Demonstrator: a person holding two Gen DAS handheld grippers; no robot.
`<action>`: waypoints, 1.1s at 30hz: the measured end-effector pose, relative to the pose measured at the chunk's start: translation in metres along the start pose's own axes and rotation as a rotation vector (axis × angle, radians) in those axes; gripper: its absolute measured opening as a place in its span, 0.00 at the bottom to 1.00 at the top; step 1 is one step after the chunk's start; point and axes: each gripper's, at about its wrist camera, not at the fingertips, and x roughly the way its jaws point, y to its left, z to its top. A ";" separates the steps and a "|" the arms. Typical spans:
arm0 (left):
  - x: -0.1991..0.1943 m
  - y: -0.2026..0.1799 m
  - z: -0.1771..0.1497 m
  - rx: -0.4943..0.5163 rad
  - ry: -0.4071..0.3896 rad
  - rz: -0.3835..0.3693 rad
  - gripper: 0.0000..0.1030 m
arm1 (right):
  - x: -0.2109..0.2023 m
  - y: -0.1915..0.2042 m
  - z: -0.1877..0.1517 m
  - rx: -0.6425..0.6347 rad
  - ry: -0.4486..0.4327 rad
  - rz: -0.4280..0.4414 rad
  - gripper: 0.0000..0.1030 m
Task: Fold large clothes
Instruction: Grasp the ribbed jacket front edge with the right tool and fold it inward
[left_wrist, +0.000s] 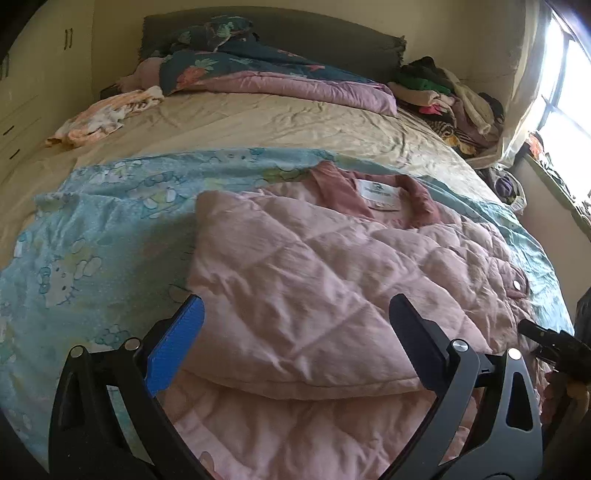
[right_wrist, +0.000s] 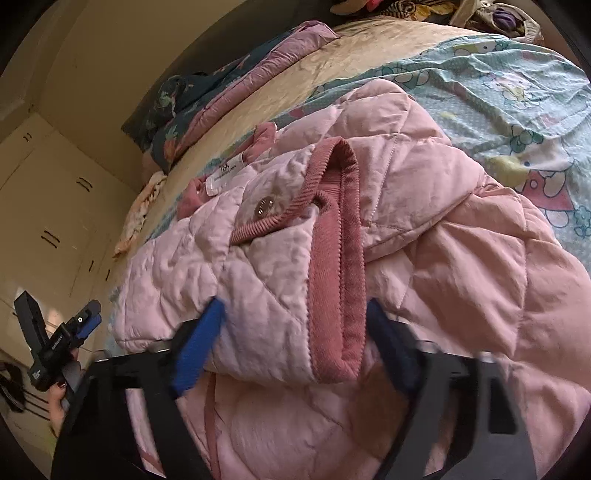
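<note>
In the left wrist view, your left gripper (left_wrist: 295, 314) sits at the bottom of the frame with its jaws wide and nothing between them, hovering over the jacket (left_wrist: 332, 266). The jacket lies across the middle and lower right of the frame on the blue sheet (left_wrist: 92, 229) that covers the near part of the bed (left_wrist: 258, 122). One side looks already folded over the body, with the collar (left_wrist: 417, 192) and label showing toward the upper right.

In the right wrist view, your right gripper (right_wrist: 295, 332) is at the bottom centre, jaws partly closed around the sleeve (right_wrist: 266, 280) near its ribbed cuff (right_wrist: 343, 277). The pads appear to press the fabric, though motion blur makes that hard to confirm. The left gripper shows at the lower left edge, clear of the jacket.

By my reading you are midway: one side is in, this sleeve wants laying across, and the lengthwise fold is left.
</note>
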 end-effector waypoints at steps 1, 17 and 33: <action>-0.001 0.003 -0.001 -0.004 -0.003 0.005 0.91 | 0.000 0.004 0.001 -0.021 0.002 -0.006 0.32; 0.008 -0.005 0.006 0.002 -0.032 0.003 0.91 | -0.039 0.117 0.067 -0.575 -0.278 -0.144 0.19; 0.026 -0.023 0.000 0.061 0.004 -0.026 0.91 | 0.013 0.065 0.052 -0.466 -0.167 -0.289 0.39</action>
